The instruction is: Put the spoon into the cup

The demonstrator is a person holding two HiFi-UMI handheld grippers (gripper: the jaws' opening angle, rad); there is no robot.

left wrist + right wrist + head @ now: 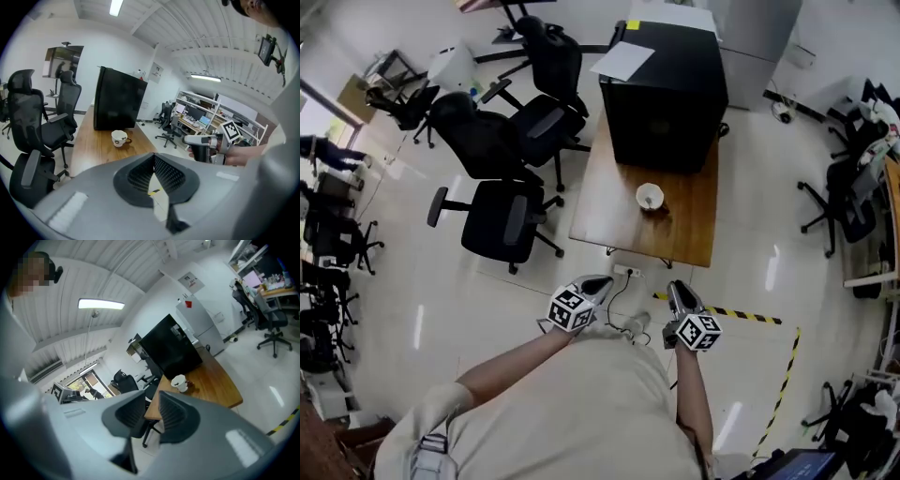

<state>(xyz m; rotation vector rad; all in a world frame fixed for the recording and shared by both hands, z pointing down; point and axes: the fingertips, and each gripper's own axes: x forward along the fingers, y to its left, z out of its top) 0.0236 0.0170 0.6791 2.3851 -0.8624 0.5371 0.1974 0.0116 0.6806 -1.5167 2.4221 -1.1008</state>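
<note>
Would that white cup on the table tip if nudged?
The cup looks like glazed ceramic: probably rigid, smooth and breakable. It stands upright and squat on the flat wooden table, so a nudge would likely slide it, not tip it.

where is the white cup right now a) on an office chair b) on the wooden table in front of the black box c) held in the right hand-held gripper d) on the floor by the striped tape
b: the white cup stands on the wooden table, just in front of the black box.
</note>
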